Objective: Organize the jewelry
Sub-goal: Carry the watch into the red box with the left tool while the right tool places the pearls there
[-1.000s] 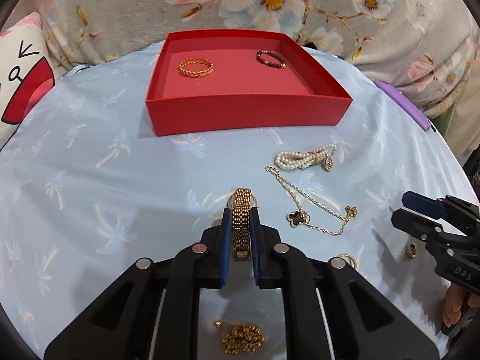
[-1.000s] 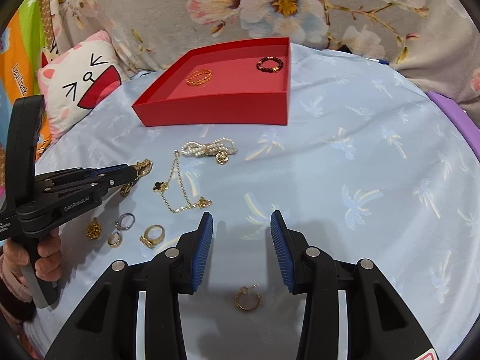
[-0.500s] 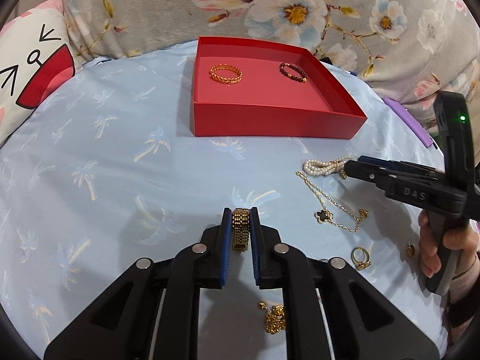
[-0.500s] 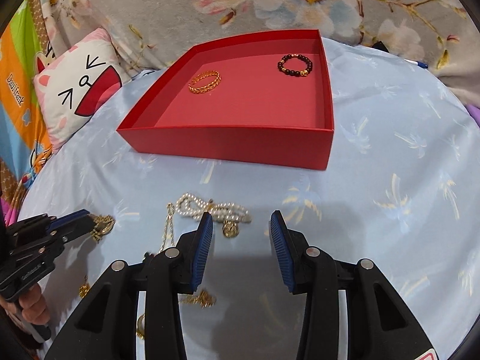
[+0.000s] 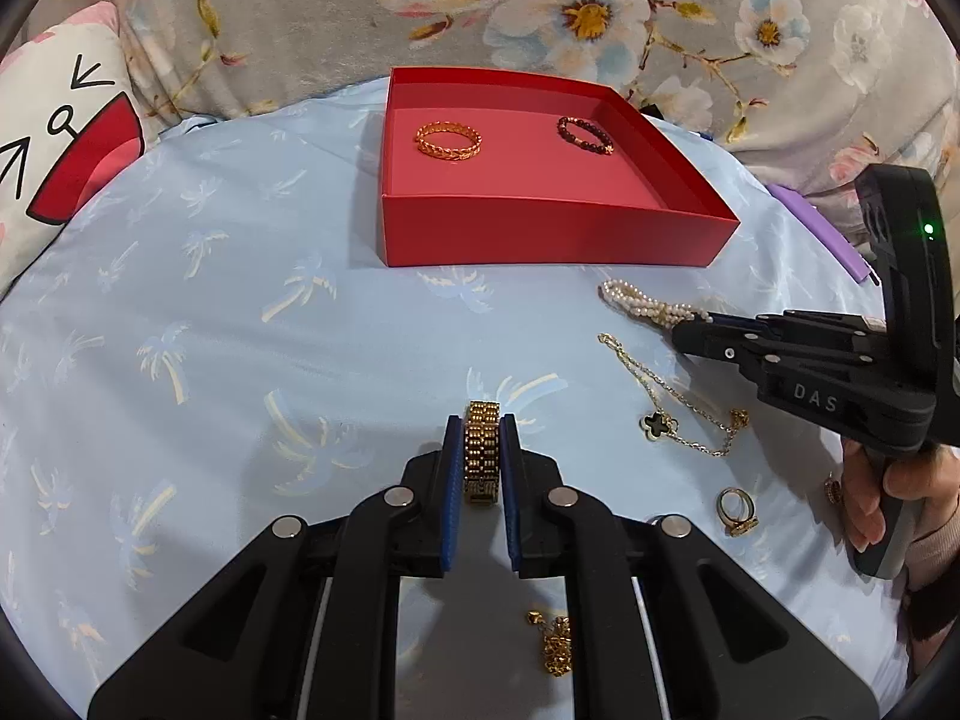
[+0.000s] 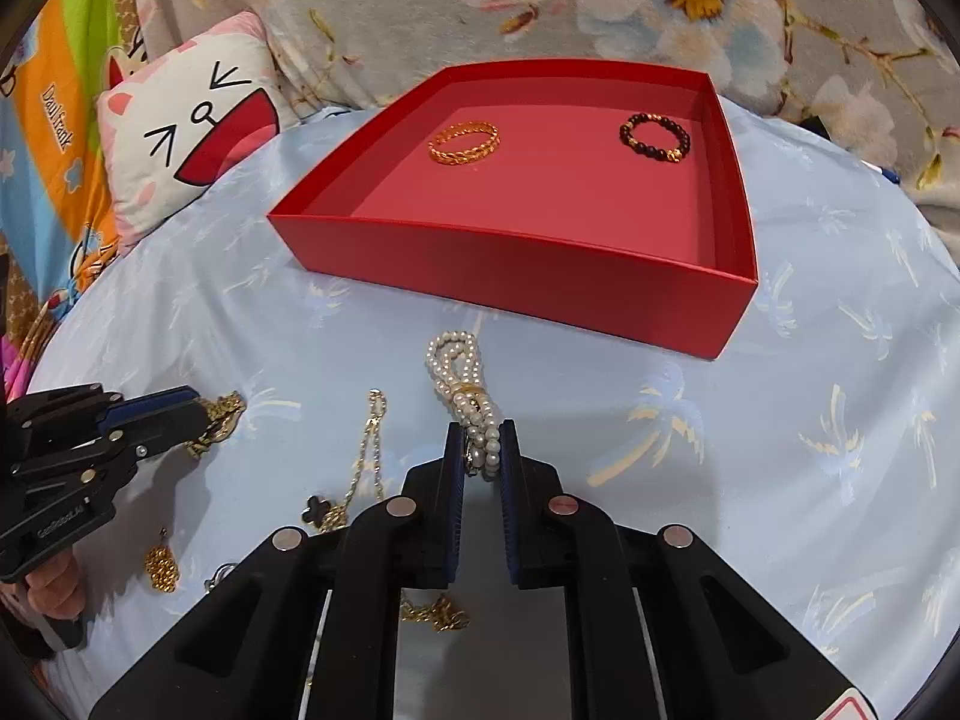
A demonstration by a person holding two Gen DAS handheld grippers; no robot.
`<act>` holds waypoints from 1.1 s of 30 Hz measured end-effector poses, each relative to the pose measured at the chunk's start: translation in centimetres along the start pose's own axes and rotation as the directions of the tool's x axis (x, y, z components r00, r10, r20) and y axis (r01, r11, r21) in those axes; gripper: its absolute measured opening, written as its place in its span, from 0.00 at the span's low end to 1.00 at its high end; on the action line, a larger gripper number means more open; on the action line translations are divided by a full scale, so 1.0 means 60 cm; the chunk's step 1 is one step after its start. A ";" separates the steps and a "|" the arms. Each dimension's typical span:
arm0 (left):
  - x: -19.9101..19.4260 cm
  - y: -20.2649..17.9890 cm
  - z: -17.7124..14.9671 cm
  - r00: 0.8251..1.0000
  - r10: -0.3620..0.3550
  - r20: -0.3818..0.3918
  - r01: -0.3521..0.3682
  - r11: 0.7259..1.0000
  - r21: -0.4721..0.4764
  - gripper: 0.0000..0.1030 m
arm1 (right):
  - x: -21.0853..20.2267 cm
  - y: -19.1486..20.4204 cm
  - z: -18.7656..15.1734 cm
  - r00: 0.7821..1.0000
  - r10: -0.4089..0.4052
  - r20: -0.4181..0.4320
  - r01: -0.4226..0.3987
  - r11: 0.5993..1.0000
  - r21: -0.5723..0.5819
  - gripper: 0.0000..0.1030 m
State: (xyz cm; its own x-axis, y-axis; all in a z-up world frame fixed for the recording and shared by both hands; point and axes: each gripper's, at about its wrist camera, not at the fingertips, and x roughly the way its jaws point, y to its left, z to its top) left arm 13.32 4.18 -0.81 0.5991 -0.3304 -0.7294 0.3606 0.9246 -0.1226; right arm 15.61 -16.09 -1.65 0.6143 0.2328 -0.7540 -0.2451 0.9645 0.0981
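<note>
My left gripper (image 5: 482, 441) is shut on a gold link bracelet (image 5: 482, 457), held above the blue cloth in front of the red tray (image 5: 540, 234). The tray holds a gold bangle (image 5: 448, 141) and a dark bead bracelet (image 5: 585, 135). My right gripper (image 6: 482, 447) is shut on the near end of a pearl bracelet (image 6: 459, 372), which lies on the cloth in front of the tray (image 6: 510, 276). In the left wrist view the right gripper (image 5: 690, 333) touches the pearls (image 5: 642, 305).
A gold chain with a black clover (image 5: 660, 423), a gold ring (image 5: 737, 510) and small gold pieces (image 5: 555, 645) lie on the cloth. A cat-face pillow (image 6: 186, 120) sits at the left. A floral blanket lies behind the tray.
My right gripper moved forward and closed on the pearl bracelet. My left gripper kept hold of the gold link bracelet and shifted slightly.
</note>
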 end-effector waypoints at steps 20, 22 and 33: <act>-0.046 -0.003 0.143 0.989 0.015 0.149 -0.022 0.999 0.047 0.07 | -0.118 -0.044 0.097 0.987 -0.058 0.149 0.049 0.997 0.067 0.10; -0.049 -0.004 0.180 0.981 0.012 0.195 -0.020 0.999 0.038 0.07 | -0.111 -0.064 0.125 0.984 -0.080 0.158 0.066 0.994 0.093 0.10; -0.011 0.011 0.174 0.996 0.012 0.087 -0.015 0.999 0.037 0.45 | -0.069 -0.102 0.139 0.985 -0.070 0.157 0.045 0.986 0.157 0.10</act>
State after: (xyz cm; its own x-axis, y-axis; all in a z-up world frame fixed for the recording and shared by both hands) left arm 20.64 3.02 6.65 0.6630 -0.3348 -0.6696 0.3778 0.9218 -0.0868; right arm 20.83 -21.91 6.29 0.7399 0.1809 -0.6479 -0.0959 0.9817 0.1647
